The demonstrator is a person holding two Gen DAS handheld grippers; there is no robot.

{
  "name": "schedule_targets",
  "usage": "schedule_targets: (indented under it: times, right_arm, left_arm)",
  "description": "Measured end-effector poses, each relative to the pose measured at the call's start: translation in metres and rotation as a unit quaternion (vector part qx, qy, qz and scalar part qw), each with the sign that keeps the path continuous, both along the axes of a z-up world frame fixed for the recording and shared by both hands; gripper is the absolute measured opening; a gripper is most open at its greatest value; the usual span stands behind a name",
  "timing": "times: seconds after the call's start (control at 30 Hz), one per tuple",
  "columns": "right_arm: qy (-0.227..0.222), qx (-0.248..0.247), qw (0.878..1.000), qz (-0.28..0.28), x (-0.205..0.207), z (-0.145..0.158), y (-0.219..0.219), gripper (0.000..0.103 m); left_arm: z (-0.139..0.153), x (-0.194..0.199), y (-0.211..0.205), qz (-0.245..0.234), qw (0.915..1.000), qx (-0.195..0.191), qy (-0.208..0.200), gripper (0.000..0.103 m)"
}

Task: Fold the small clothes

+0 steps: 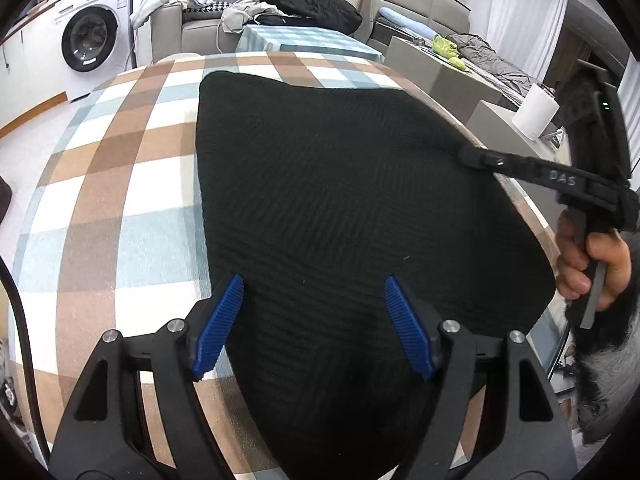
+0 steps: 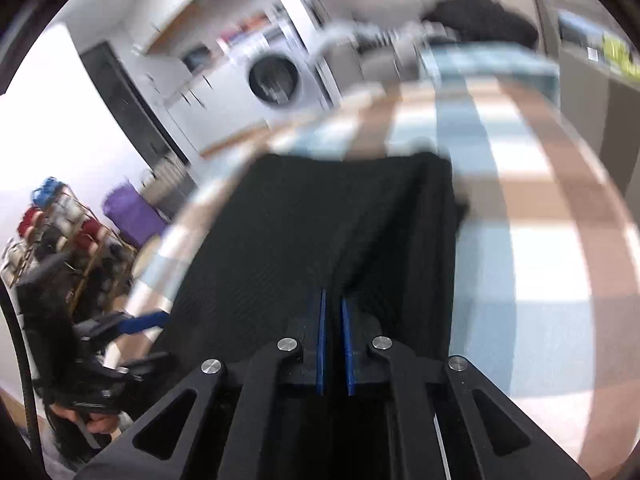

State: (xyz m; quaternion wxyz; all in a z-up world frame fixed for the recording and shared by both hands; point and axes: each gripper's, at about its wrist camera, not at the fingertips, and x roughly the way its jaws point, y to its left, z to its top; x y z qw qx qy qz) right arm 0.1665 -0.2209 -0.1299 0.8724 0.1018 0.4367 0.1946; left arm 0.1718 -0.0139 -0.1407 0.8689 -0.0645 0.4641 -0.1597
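Only legible txt: "DAS" in pale letters on the black finger of the right gripper (image 1: 468, 157), seen in left wrist view. Washing machine (image 1: 94, 36) panel labels too small to read.

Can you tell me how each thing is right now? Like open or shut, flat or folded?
black knit garment: spread out on the table, its right edge pinched up
left gripper: open, empty, over the garment
right gripper: shut on the garment's edge
checked tablecloth: lying flat over the table
washing machine: door closed
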Motion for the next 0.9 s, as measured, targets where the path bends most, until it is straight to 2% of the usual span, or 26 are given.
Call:
schedule_targets:
  times: [0.1,0.2,0.27,0.37,0.47,0.53,0.63,0.7,0.77,0.9]
  right_arm:
    - [0.021,-0.033,0.999,-0.03,0.002,-0.01,-0.008,0.007]
    - [0.057,-0.03,0.997,-0.034,0.01,-0.027,-0.012,0.009]
    - [0.062,-0.016,0.997,-0.041,0.008,-0.026,-0.015,0.013]
    - [0.06,-0.004,0.998,-0.03,-0.008,-0.017,-0.018,0.019]
    - [0.073,0.03,0.997,-0.014,-0.037,-0.015,-0.024,0.02]
    - [0.089,0.035,0.995,-0.008,-0.056,-0.02,-0.024,0.022]
    - [0.091,0.031,0.995,-0.004,-0.077,-0.024,-0.021,0.022]
    - [0.064,0.021,0.998,-0.005,-0.086,-0.015,-0.019,0.012]
    - [0.049,0.024,0.998,-0.006,-0.093,-0.006,-0.019,0.01]
    - [0.093,-0.013,0.995,-0.019,-0.092,-0.023,-0.019,0.01]
  left_arm:
    - [-0.002,0.003,-0.001,-0.005,1.0,0.0,0.001,0.071]
    - [-0.006,0.004,-0.004,-0.005,0.9999,0.013,0.005,0.071]
    - [-0.006,0.003,-0.003,-0.005,0.9998,0.016,0.005,0.071]
    - [-0.005,-0.005,0.001,-0.004,0.9998,0.015,0.007,0.071]
    - [-0.006,-0.017,0.005,-0.008,0.9998,0.015,0.013,0.071]
    - [-0.007,-0.026,0.007,-0.013,0.9996,0.02,0.013,0.071]
    - [-0.013,-0.033,0.011,-0.013,0.9995,0.015,0.026,0.071]
    - [-0.016,-0.037,0.014,-0.007,0.9995,0.015,0.028,0.071]
    - [-0.017,-0.04,0.018,-0.004,0.9995,0.016,0.028,0.071]
    - [-0.019,-0.046,0.026,0.005,0.9994,0.015,0.029,0.071]
